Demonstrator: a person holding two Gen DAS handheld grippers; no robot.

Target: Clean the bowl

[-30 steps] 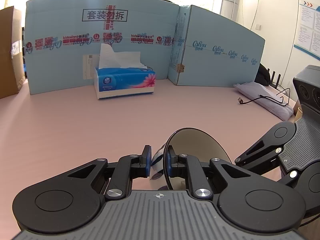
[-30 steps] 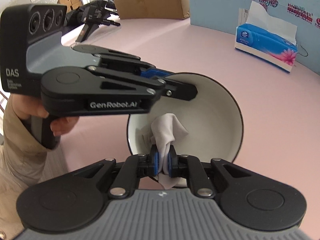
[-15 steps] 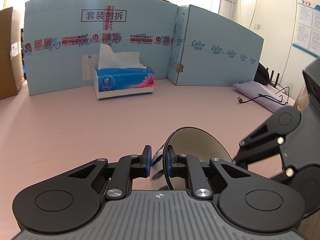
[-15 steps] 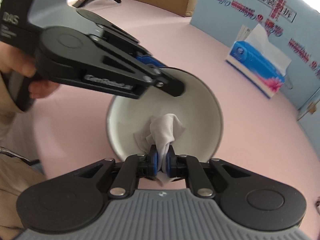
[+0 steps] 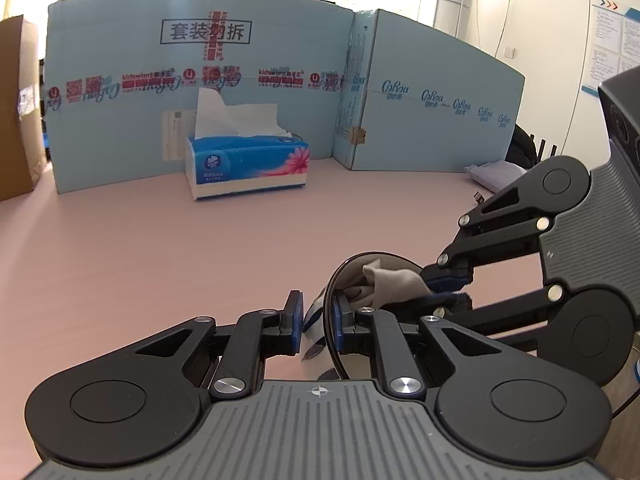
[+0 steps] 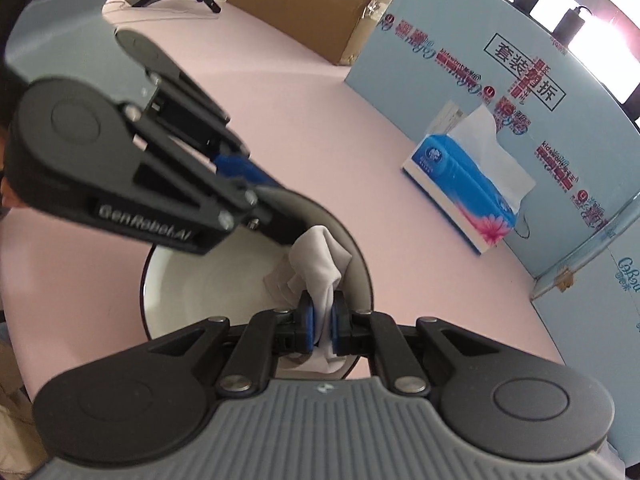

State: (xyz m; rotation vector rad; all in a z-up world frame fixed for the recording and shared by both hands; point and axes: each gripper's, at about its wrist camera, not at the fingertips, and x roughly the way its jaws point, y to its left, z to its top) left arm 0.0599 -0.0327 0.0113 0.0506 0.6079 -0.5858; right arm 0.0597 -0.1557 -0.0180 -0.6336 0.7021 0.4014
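My left claw (image 5: 316, 322) pinches the rim of the tilted bowl (image 6: 208, 280) above the pink table (image 5: 160, 248); my right claw (image 6: 323, 326) clamps 1 tissue (image 6: 320, 264) against its inner wall. Wiping appears midway; remaining soil is indiscernible.

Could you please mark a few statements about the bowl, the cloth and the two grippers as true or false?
1. The left gripper clamps the bowl by its rim. True.
2. The right gripper is open and holds nothing. False: it is shut on the white cloth.
3. The cloth is inside the bowl. True.
4. The tissue box lies in the bowl. False: it stands apart on the pink table, by the blue board.
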